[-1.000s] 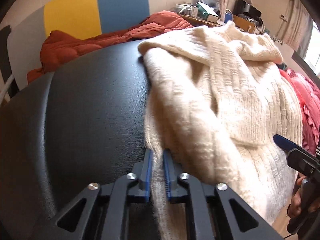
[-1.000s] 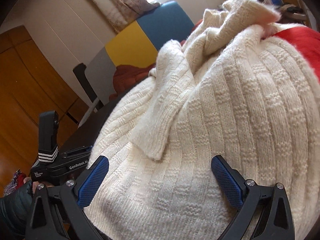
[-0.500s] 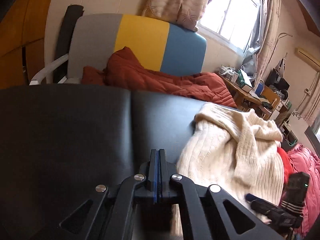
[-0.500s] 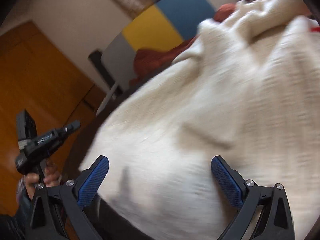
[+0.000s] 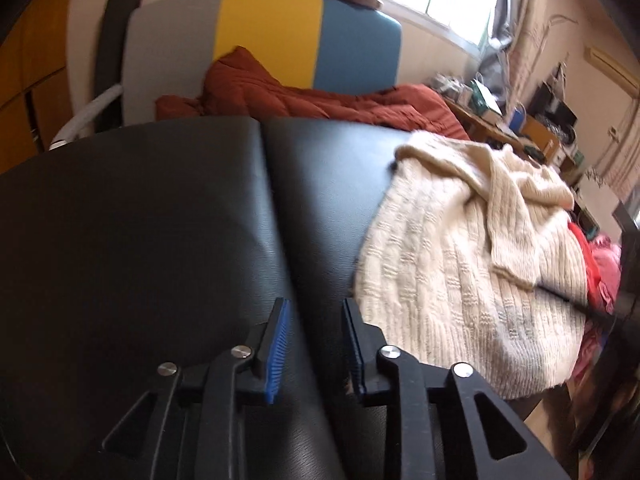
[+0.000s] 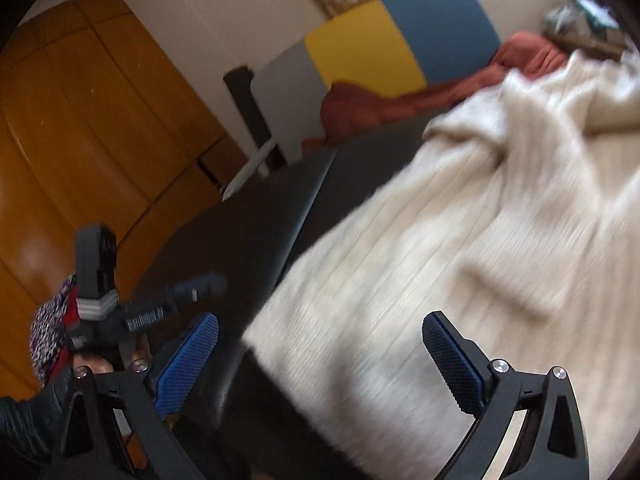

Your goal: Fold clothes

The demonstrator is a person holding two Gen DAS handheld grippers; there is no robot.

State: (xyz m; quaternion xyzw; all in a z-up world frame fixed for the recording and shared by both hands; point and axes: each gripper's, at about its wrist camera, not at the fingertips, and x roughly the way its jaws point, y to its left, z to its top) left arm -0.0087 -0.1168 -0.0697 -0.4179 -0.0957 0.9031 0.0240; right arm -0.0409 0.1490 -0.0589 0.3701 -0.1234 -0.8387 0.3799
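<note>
Lying across the right half of the left wrist view, a cream knit sweater (image 5: 460, 268) is spread over the black padded table (image 5: 160, 240), one sleeve folded across its upper part and its near hem at the table's front edge. At the bottom centre of that frame the left gripper (image 5: 314, 344) hangs over bare black padding just left of the sweater — its blue-padded jaws are opening, with nothing between them. In the right wrist view, which is blurred, the sweater (image 6: 460, 240) fills the right and centre of the frame, and the right gripper (image 6: 320, 364) at the bottom holds its jaws wide apart above the near hem, pressing on no cloth. The left gripper shows again at lower left of that view (image 6: 192, 292). Beyond the table — toward the top of both frames — a rust-red quilt (image 5: 304, 96) is bunched against a headboard (image 5: 260, 36) of grey, yellow and blue panels.
</note>
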